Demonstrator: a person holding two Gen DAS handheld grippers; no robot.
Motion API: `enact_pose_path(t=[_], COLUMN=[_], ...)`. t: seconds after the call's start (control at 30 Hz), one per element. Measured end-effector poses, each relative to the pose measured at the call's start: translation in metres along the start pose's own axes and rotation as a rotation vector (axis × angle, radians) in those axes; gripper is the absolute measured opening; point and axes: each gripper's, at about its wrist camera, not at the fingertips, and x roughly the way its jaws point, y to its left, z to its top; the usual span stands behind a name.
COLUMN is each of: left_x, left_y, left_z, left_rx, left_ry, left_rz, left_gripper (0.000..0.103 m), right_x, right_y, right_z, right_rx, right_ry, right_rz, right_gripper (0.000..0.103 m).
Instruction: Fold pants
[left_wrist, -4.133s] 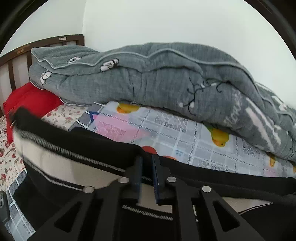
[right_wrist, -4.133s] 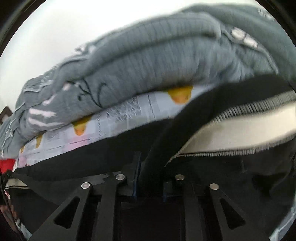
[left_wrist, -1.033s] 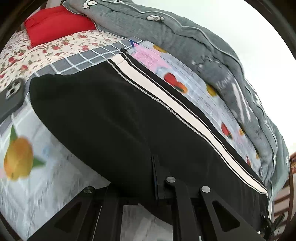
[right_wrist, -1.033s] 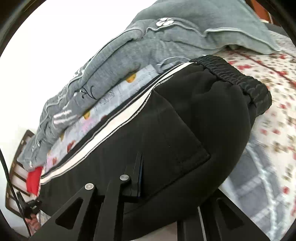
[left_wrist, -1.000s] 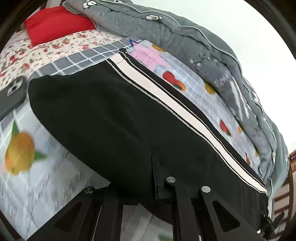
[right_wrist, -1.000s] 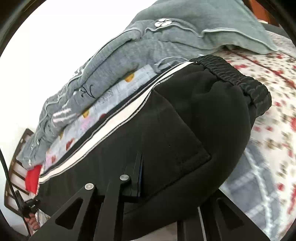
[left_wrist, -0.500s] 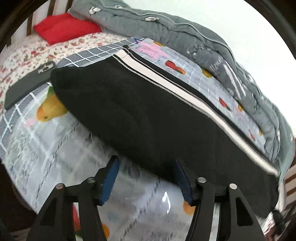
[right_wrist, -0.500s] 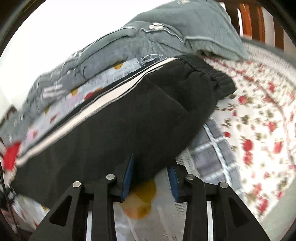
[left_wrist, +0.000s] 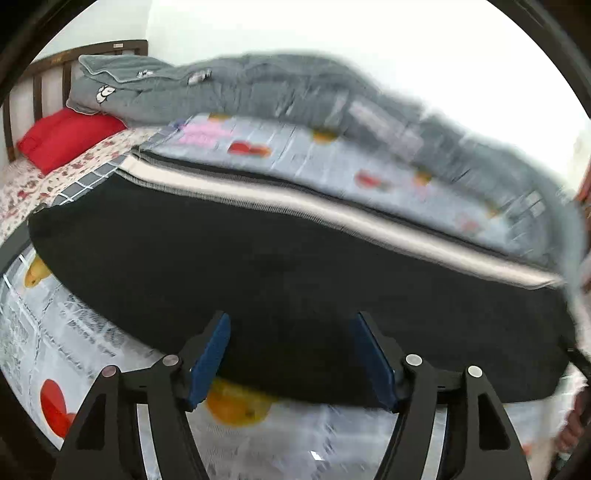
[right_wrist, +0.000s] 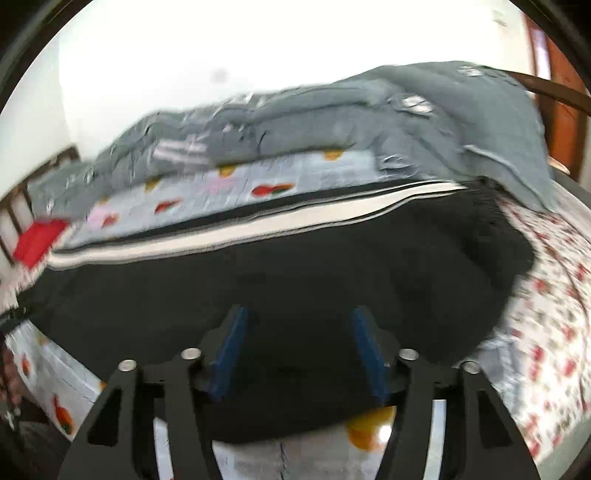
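The black pants (left_wrist: 258, 266) with a white side stripe (left_wrist: 332, 218) lie folded lengthwise across the bed. They also fill the right wrist view (right_wrist: 295, 273), with the waistband at the right end (right_wrist: 509, 236). My left gripper (left_wrist: 290, 332) is open and empty, its blue pads just above the near edge of the pants. My right gripper (right_wrist: 297, 332) is open and empty over the near edge too. Both views are blurred by motion.
A grey quilt (left_wrist: 295, 92) is heaped along the far side by the wall. A red pillow (left_wrist: 62, 136) lies at the wooden headboard (left_wrist: 48, 70). The fruit-print sheet (left_wrist: 74, 350) and a floral sheet (right_wrist: 546, 314) cover the bed.
Both grippers let go of the pants and opened wide, then pulled back towards the near edge. The pants now lie flat on the bed.
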Motion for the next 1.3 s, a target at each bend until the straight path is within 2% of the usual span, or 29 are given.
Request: enact_pose_path(t=[0.03,0.07,0.1,0.13,0.2,0.43,0.63,0.73,1.3], left_x=[0.014,0.021,0.020,0.020,0.018,0.018,0.018,0.018,0.019], left_y=[0.000,0.000,-0.001,-0.003,-0.007,-0.006,-0.006,-0.007,-0.004], left_z=[-0.001,-0.004,-0.006,-0.009,-0.015,-0.023,-0.021,-0.022,-0.022], left_rx=[0.001,0.008,0.025,0.052,0.091,0.087,0.084,0.081,0.074], left_ry=[0.028,0.022,-0.005,-0.021,-0.049,-0.117,-0.125,-0.128,-0.127], left_rz=[0.035,0.044,0.051,0.065,0.087,0.090,0.088,0.130,0.127], left_gripper=[0.067,0.067,0.068,0.070,0.072,0.075,0.077,0.089,0.089], right_x=[0.016,0.030,0.037,0.033,0.033,0.034,0.036,0.037,0.035], right_y=[0.001,0.000,0.001,0.005,0.010,0.009,0.009,0.009,0.007], right_z=[-0.003,-0.008,-0.013,-0.018,-0.024,-0.029,-0.028,-0.028,-0.027], right_rx=[-0.011,-0.015,-0.024,-0.055,-0.085,-0.071,-0.071,-0.070,-0.060], right_ry=[0.047,0.087,0.082,0.027,0.011,-0.015,-0.021,-0.022,-0.024], right_rz=[-0.014,-0.031,-0.046,-0.064,-0.089,-0.102,-0.105,-0.103,-0.088], right_gripper=[0.061,0.061,0.062,0.062,0.062,0.063,0.063,0.063,0.064])
